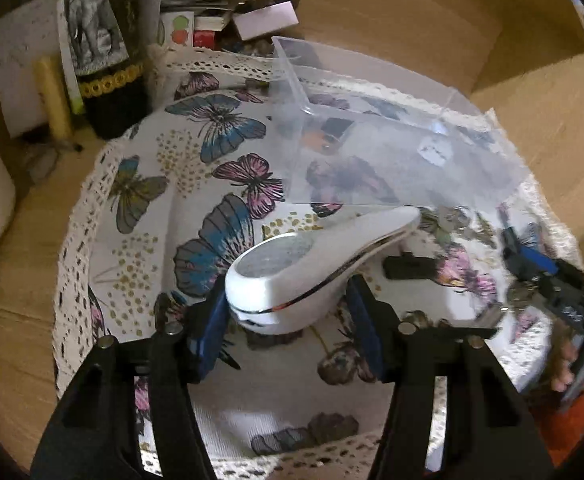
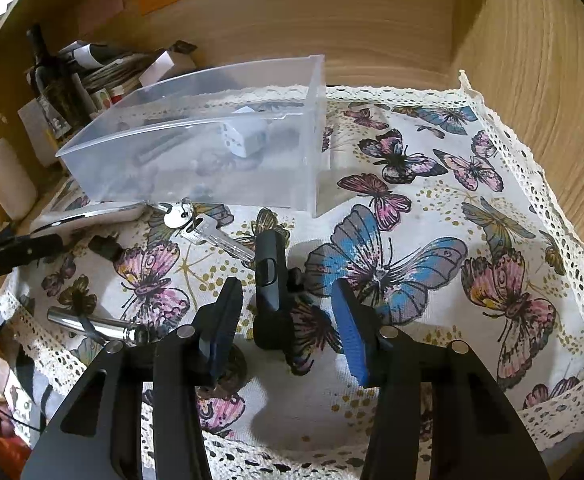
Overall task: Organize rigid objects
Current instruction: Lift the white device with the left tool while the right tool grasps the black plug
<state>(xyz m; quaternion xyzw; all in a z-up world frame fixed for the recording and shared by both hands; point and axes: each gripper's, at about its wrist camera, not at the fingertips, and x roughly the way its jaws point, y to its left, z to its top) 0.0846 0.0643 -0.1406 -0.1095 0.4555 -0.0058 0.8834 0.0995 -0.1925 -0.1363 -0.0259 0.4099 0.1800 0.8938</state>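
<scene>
White and chrome-trimmed, the teardrop-shaped device [image 1: 315, 276] sits between the blue pads of the left claw [image 1: 288, 320], pinched at its rounded end, its narrow tip touching the clear plastic bin [image 1: 371, 152]. In front of that bin the right claw [image 2: 288, 320] stands spread around a black key fob [image 2: 270, 280], pads apart from it. Just before the bin lie 2 silver keys [image 2: 200, 224]; a metal cylinder [image 2: 96, 326] lies nearer, all on the butterfly cloth [image 2: 431, 208].

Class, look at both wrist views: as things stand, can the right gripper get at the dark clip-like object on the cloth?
Probably yes. The dark clip-like object lies between the right gripper's open fingers, with nothing across it; the keys lie beyond.
</scene>
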